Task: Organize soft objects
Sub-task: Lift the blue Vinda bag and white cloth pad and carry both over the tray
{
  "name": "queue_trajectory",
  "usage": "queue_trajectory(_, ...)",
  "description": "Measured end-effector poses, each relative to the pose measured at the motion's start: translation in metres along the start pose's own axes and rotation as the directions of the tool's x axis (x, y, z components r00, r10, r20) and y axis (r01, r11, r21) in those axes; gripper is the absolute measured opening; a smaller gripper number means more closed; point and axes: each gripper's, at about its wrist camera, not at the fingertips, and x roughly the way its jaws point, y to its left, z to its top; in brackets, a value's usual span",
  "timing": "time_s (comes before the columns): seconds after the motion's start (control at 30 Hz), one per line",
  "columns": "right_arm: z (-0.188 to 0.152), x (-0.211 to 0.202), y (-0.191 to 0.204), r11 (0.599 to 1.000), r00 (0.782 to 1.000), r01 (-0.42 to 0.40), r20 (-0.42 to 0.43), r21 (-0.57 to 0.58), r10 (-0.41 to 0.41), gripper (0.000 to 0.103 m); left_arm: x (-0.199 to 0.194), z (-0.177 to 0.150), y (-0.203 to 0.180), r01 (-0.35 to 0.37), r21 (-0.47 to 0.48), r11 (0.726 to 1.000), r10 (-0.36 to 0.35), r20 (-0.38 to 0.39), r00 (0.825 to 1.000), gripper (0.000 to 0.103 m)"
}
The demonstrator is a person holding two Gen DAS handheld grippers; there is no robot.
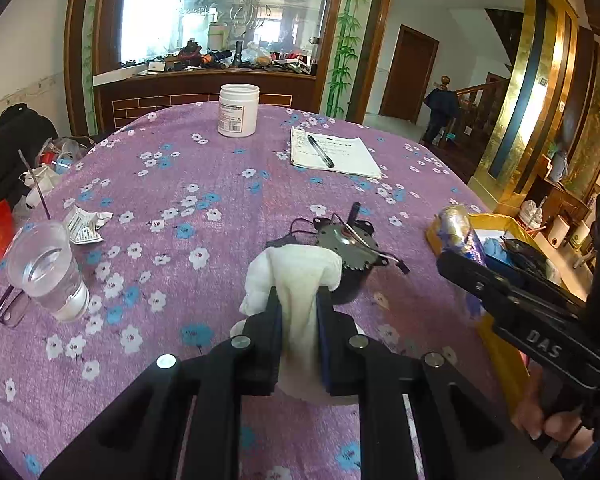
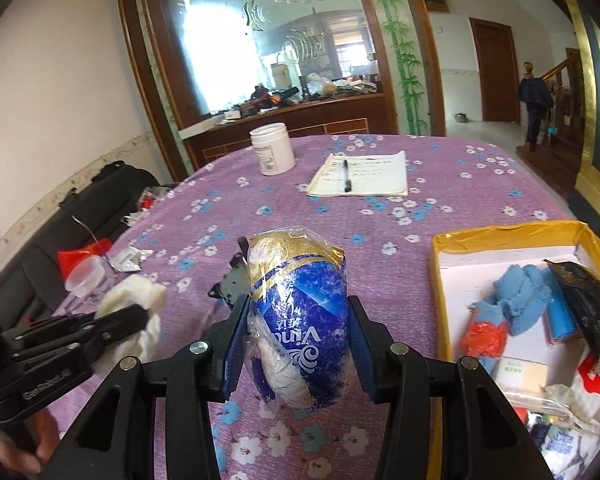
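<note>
Left claw (image 1: 298,300) pinching fluffy white cloth (image 1: 296,276), crinkly tissue pack (image 2: 298,320)

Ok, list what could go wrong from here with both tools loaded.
1. The white cloth droops from the left tool above the wired metal part; swinging low, it might snag.
2. The tissue pack in the right tool has slick wrap and may slip.
3. The yellow box is already crowded, so items may spill.
</note>
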Motion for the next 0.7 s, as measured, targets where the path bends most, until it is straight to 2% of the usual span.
queue_trajectory(0.1,-0.005,-0.007,0.005,0.999,0.999,0.040,0.001,-0.021,-0.040,0.050,-0.006,-0.003,-0.001,0.013,-0.002,1.000,-0.013,0.004,1.000,0.015)
queue_trajectory(0.33,-0.021,-0.024,0.013,0.996,0.997,0.074,-0.018,-0.043,-0.075,0.050,-0.016,-0.009,-0.007,0.053,-0.009,0.999,-0.053,0.011,0.999,0.015)
queue_trajectory(0.5,-0.025,-0.044,0.015,0.993,0.994,0.106,0.004,-0.058,-0.105,0.050,-0.022,-0.013,-0.019,0.075,0.007,0.997,-0.075,0.013,0.997,0.015)
queue_trajectory(0.7,-0.029,-0.062,0.012,0.993,0.994,0.106,0.024,-0.052,-0.105,0.050,-0.029,-0.013,-0.034,0.088,0.028,0.996,-0.089,0.023,0.996,0.015)
